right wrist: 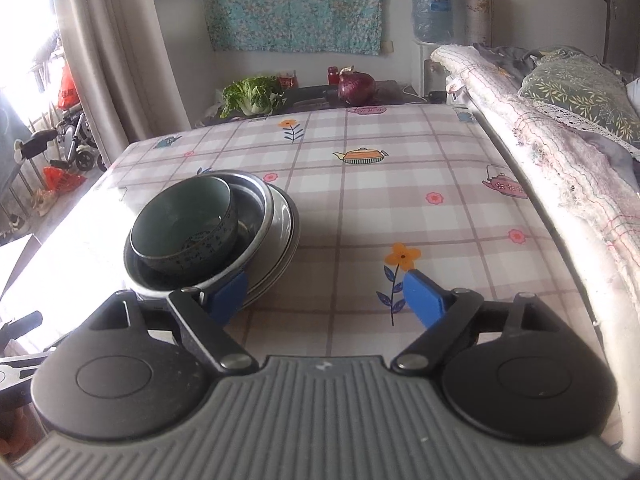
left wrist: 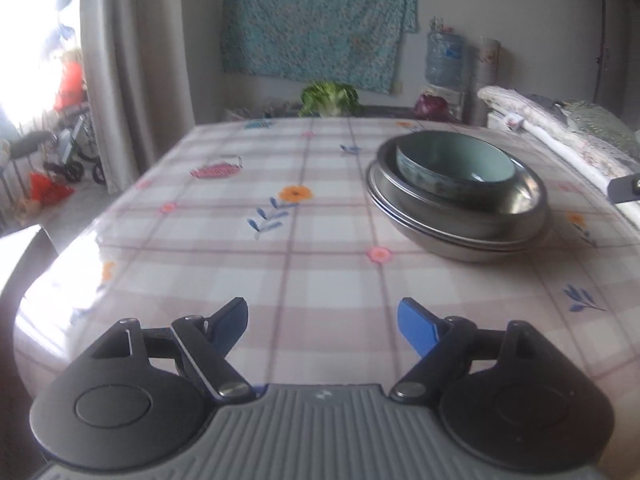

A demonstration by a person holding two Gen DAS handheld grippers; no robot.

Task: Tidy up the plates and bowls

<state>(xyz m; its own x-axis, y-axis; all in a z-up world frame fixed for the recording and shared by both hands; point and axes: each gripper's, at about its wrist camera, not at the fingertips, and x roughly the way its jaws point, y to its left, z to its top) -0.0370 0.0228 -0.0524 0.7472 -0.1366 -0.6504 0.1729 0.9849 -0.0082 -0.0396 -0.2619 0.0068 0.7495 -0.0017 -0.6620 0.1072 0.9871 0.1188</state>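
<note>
A grey-green ceramic bowl point(left wrist: 456, 166) sits inside a steel bowl point(left wrist: 516, 204), which rests on stacked steel plates point(left wrist: 460, 244). This stack stands on the checked tablecloth, to the right in the left wrist view. My left gripper point(left wrist: 322, 320) is open over bare cloth, well short and left of the stack. In the right wrist view the same ceramic bowl point(right wrist: 184, 226), steel bowl point(right wrist: 250, 196) and plates point(right wrist: 286, 236) lie at the left. My right gripper point(right wrist: 326, 296) is open, its left fingertip point(right wrist: 230, 294) in front of the stack's near rim, nothing between the fingers.
The table point(right wrist: 400, 208) carries a pink checked cloth with flower and teapot prints. A bed with quilts and a pillow point(right wrist: 560, 120) runs along its right edge. Behind stand leafy greens point(right wrist: 252, 98), a red cabbage point(right wrist: 356, 86), a water jug point(right wrist: 432, 8) and curtains point(right wrist: 120, 40).
</note>
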